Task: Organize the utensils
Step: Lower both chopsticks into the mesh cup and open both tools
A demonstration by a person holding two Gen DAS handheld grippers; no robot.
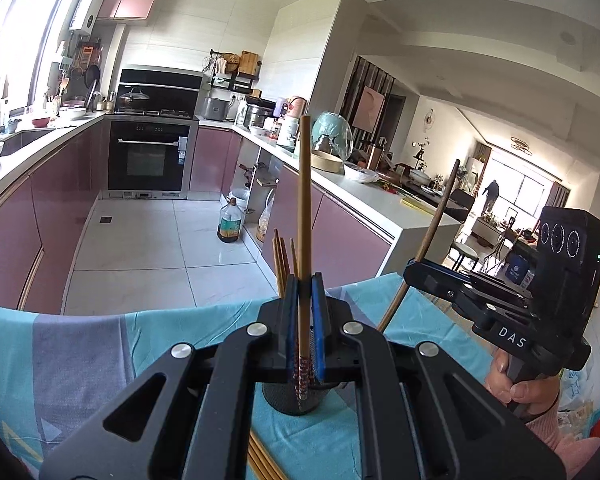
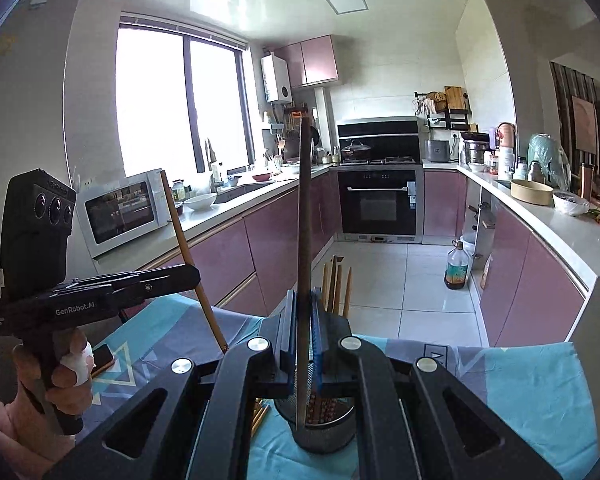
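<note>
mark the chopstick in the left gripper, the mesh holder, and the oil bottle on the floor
chopstick (image 1: 305,216), left wrist view, mid shaft.
mesh holder (image 2: 328,436), right wrist view, front wall.
oil bottle (image 1: 230,226), left wrist view, body.

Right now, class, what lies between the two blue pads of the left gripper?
A light wooden chopstick, standing nearly upright and clamped by the left gripper, its patterned end hanging over the dark mesh holder. The left wrist view shows it.

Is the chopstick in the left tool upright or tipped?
Upright: the light chopstick stands nearly vertical between the shut pads of the left tool, its patterned end down over the black holder.
</note>
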